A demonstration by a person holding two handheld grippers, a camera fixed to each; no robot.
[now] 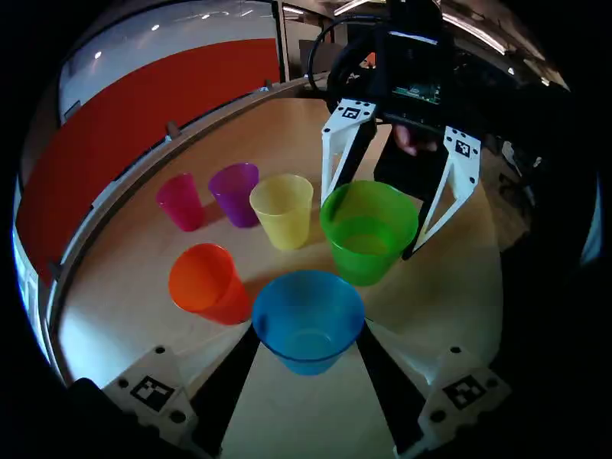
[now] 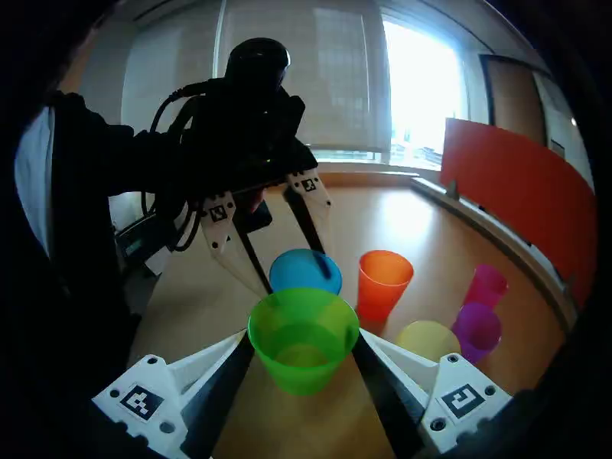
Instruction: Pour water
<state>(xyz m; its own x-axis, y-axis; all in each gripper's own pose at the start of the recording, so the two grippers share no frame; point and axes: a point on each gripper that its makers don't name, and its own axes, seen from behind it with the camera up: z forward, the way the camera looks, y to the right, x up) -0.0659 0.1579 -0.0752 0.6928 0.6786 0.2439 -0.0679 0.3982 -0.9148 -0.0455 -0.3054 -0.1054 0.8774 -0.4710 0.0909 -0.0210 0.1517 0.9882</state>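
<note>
Cups everywhere: left hand-held gripper [image 1: 308, 340] is clamped on the blue cup [image 1: 308, 314], right hand-held gripper [image 2: 304, 348] on the green cup [image 2: 304, 333], both upright over the tabletop [image 1: 459, 283]. Right gripper view catches a bright window [image 2: 421, 84] and a dark sleeve [image 2: 92, 176] behind the left one; left gripper view gets orange cup [image 1: 205, 281], yellow cup [image 1: 283, 210], purple cup [image 1: 236, 193] and pink cup [image 1: 180, 200] by a red partition [image 1: 153, 115]. Can't tell if either held cup has water.

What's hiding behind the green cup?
In the right gripper view, the blue cup sits behind the green cup, between the fingers of the left gripper. Its rim and upper wall show; the green cup covers its lower part.
</note>
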